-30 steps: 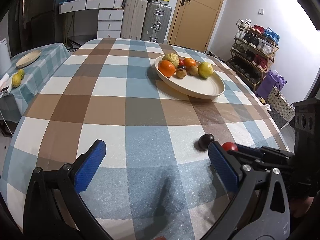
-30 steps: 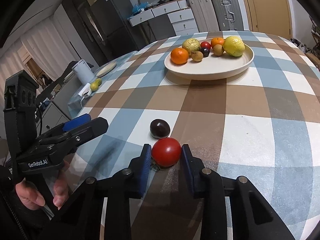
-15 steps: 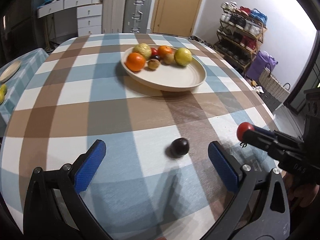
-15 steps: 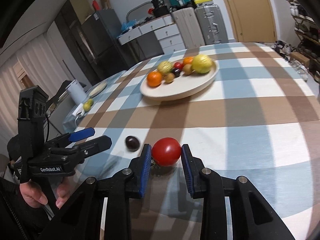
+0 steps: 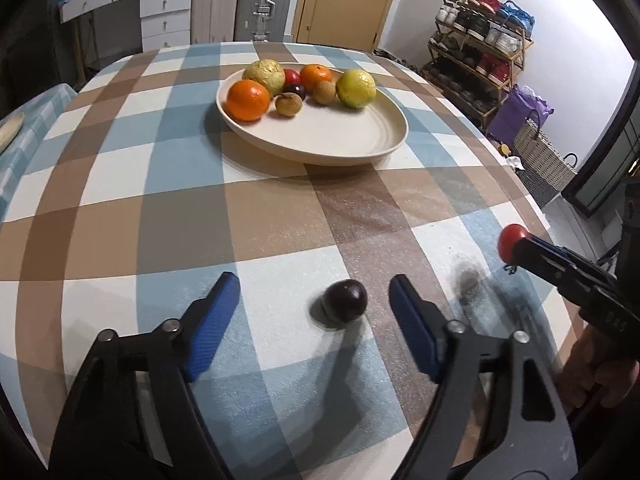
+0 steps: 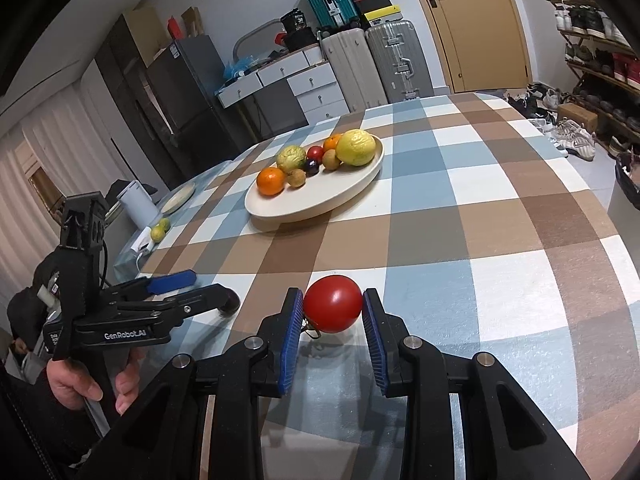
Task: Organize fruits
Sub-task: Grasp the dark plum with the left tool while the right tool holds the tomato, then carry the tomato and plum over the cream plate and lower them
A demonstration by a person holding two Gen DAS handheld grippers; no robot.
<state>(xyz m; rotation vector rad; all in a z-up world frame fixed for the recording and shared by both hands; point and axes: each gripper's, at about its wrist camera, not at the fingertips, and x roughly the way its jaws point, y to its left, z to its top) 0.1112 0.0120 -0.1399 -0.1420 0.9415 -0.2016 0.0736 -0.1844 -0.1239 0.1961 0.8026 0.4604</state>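
Note:
A dark plum (image 5: 345, 301) lies on the checked tablecloth between the open fingers of my left gripper (image 5: 314, 300), nearer the right finger, untouched. My right gripper (image 6: 332, 310) is shut on a red tomato (image 6: 333, 309) and holds it above the cloth; the tomato also shows in the left wrist view (image 5: 510, 242) at the right. A cream plate (image 5: 352, 144) farther back holds several fruits: an orange (image 5: 248, 100), a yellow citrus (image 5: 356, 89), a green-yellow fruit (image 5: 265, 75) and smaller ones. In the right wrist view the left gripper (image 6: 208, 286) hides most of the plum.
The table's right edge (image 5: 532, 200) drops to the floor, with a shoe rack (image 5: 480, 64) and a basket (image 5: 540, 160) beyond. Suitcases (image 6: 380, 64) and drawers stand behind the table. A side table at the left holds a small plate (image 6: 178, 200) and two lemons (image 6: 159, 230).
My left gripper has moved forward and right, so the plum now lies between its fingers, which have narrowed. My right gripper has lifted the tomato higher off the cloth.

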